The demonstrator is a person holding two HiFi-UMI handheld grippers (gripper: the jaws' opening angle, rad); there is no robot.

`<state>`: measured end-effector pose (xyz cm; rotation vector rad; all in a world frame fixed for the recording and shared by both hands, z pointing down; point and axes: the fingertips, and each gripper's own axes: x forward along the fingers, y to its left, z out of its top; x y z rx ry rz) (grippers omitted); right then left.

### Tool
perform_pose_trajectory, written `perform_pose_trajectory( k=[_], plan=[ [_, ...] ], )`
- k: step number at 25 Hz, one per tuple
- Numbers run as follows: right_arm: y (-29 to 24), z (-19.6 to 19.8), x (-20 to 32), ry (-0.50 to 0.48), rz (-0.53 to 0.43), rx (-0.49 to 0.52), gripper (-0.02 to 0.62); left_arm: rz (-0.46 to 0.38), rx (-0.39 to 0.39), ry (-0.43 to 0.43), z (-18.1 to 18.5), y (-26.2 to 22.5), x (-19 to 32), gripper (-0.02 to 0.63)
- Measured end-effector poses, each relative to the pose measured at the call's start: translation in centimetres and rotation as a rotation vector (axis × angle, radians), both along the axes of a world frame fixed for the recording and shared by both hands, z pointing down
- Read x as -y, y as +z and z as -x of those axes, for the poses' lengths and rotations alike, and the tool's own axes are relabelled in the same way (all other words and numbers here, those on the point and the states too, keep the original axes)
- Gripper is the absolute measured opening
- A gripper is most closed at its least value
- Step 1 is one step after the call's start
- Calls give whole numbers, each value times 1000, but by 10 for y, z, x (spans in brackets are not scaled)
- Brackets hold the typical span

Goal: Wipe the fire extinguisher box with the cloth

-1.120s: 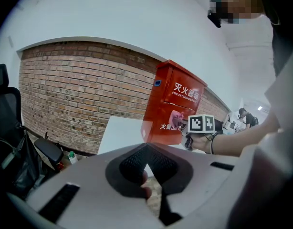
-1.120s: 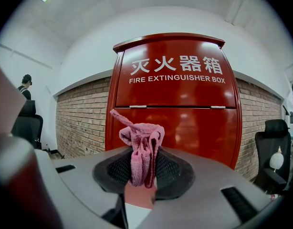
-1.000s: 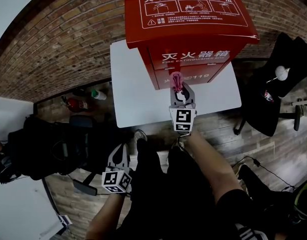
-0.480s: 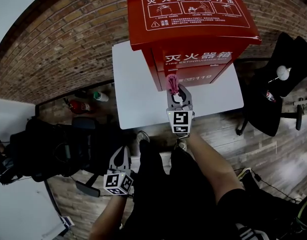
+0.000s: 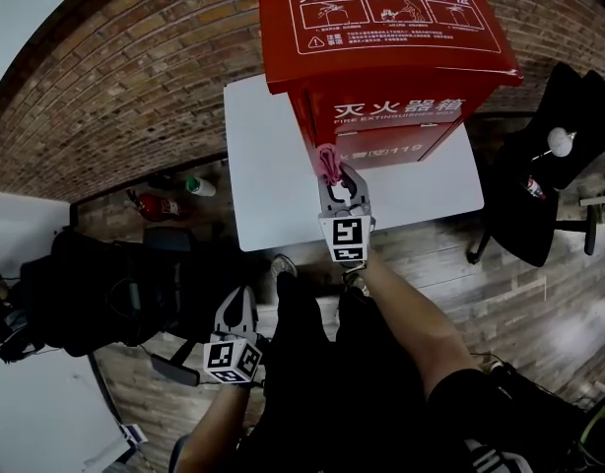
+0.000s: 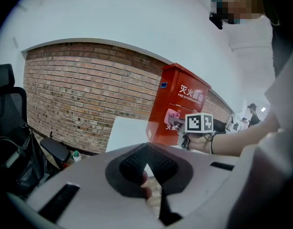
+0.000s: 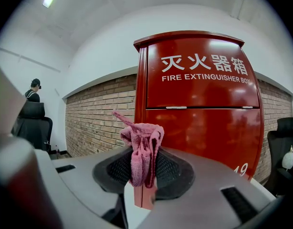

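**Cloth meets the front of the red box**

Cloth point(image 5: 328, 160), pink and knitted, is bunched into a small tuft and pinched between the jaws of the right gripper point(image 5: 338, 178). In the right gripper view the cloth point(image 7: 141, 151) stands up past the tips of the right gripper point(image 7: 143, 174), whose jaws are clamped on its folded middle. It looks soft, light and limp. A grip low on the bundle, as here, leaves the loose tuft free to do the wiping. Too little of it caught between the jaws would probably let it slip out under a stroke.

The tuft sits at the lower front of the fire extinguisher box point(image 5: 391, 57), by the box's left front corner. Whether it is touching the metal cannot be told. The box point(image 7: 199, 104) is tall, red and glossy, with white lettering and a sloping lid. It seems stiff, smooth sheet metal, heavy enough to stay put under light pressure. It stands toward the far right corner of a white desk point(image 5: 268, 200).

The left gripper point(image 5: 234, 308) hangs low, well apart from the desk's near edge. In its own view the left gripper point(image 6: 147, 168) has its jaws drawn together with nothing between them. A brick wall point(image 5: 115, 87) runs behind the desk.
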<state>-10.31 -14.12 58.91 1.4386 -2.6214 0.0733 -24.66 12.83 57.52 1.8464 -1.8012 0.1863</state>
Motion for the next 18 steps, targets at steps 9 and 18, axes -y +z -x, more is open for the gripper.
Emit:
perform_pose_trajectory(
  k=[9, 18],
  plan=[
    [-2, 30, -9, -42, -4, 5, 110, -6, -4, -14, 9, 0, -4, 15],
    [7, 23, -8, -13, 16, 7, 110, -2, 3, -41, 9, 3, -18, 15]
  ],
)
